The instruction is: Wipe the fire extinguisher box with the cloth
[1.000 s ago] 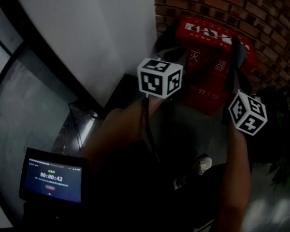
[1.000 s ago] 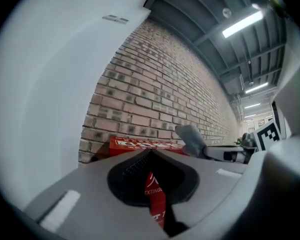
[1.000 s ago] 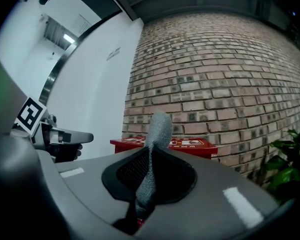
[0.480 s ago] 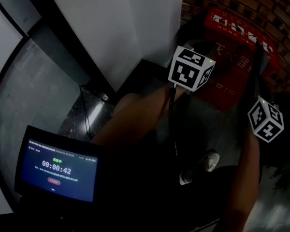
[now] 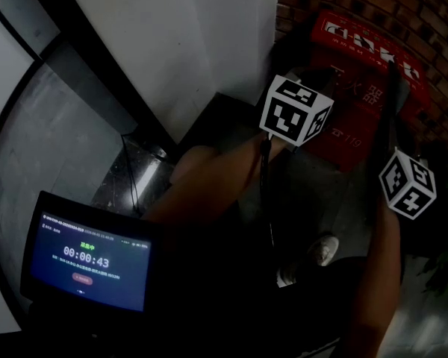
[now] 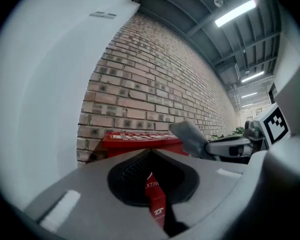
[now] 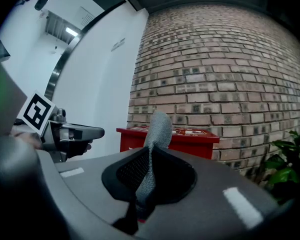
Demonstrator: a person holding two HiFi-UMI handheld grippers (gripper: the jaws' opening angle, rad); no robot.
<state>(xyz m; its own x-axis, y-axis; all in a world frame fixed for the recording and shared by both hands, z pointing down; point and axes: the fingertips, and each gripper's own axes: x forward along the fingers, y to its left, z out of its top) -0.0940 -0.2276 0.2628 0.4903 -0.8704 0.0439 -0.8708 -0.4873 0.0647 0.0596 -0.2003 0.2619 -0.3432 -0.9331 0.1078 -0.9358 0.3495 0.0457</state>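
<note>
The wipe looks about to begin: the right gripper [image 7: 149, 153] pinches the grey cloth [image 7: 158, 128] in nearly closed jaws, the left gripper [image 6: 151, 151] is closed and empty, and the cloth must next press onto the red fire extinguisher box [image 5: 358, 58] at one o'clock.

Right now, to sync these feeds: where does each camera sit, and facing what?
Head view: on the person's head, looking steeply down at the fire extinguisher box; both forearms show.
Left gripper view: on the left claw, facing the box; own jaws show.
Right gripper view: on the right claw, facing the box; jaws pinch the cloth.
Shared: the box; each gripper view shows the other claw.
</note>
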